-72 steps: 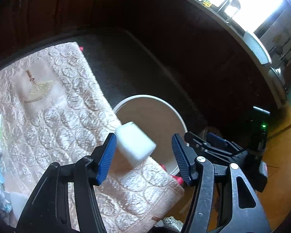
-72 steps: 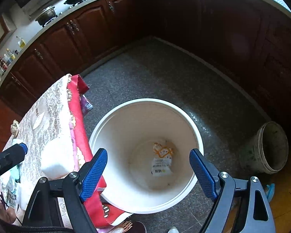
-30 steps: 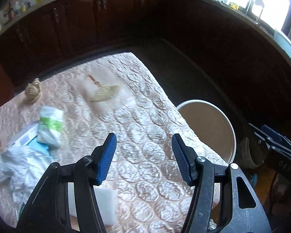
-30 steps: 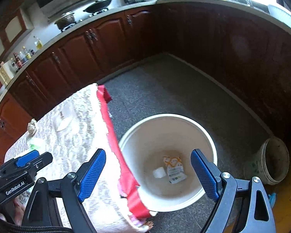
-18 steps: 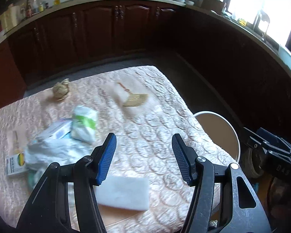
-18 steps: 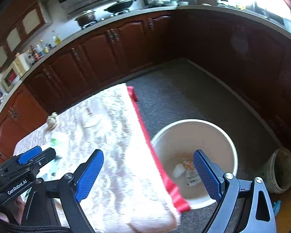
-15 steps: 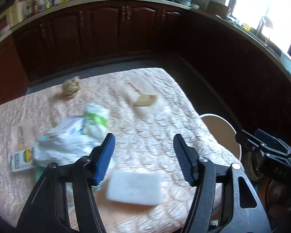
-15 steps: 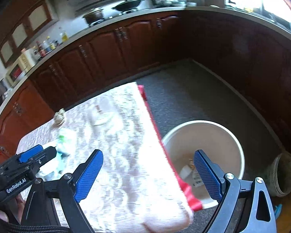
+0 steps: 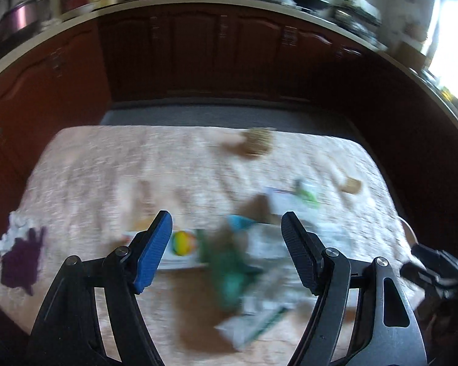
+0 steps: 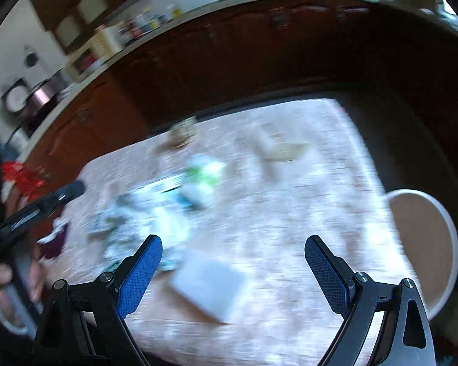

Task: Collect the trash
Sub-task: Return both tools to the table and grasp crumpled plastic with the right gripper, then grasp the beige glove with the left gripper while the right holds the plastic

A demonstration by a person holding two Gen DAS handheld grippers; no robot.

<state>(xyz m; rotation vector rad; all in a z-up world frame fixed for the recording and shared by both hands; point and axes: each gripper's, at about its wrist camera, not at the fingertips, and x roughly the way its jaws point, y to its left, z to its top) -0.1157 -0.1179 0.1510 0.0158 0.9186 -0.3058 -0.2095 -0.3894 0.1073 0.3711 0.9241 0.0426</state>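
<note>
Both views have swung from the bin (image 10: 424, 244) to the litter pile (image 9: 250, 262); my left tongs (image 9: 226, 250) are opening, right tongs (image 10: 232, 265) wide, both empty, ready to grab more.

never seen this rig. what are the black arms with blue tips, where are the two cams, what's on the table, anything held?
No robot here: a person carries a two-finger tool in each hand, with a fisheye camera on each looking along the fingers. The black arms with blue pads are those fingers.

Left view: the left tool, jaws opening, nothing between them, above a blurred trash pile on the tablecloth. A box with a coloured ball print lies beside the pile.

Right view: the right tool, open and empty, over the same table. A white pad lies near it, the white bucket stands beside the table on the floor, and the left tool shows at the left edge.

Both pictures are motion-blurred, so finer detail is unreadable.
</note>
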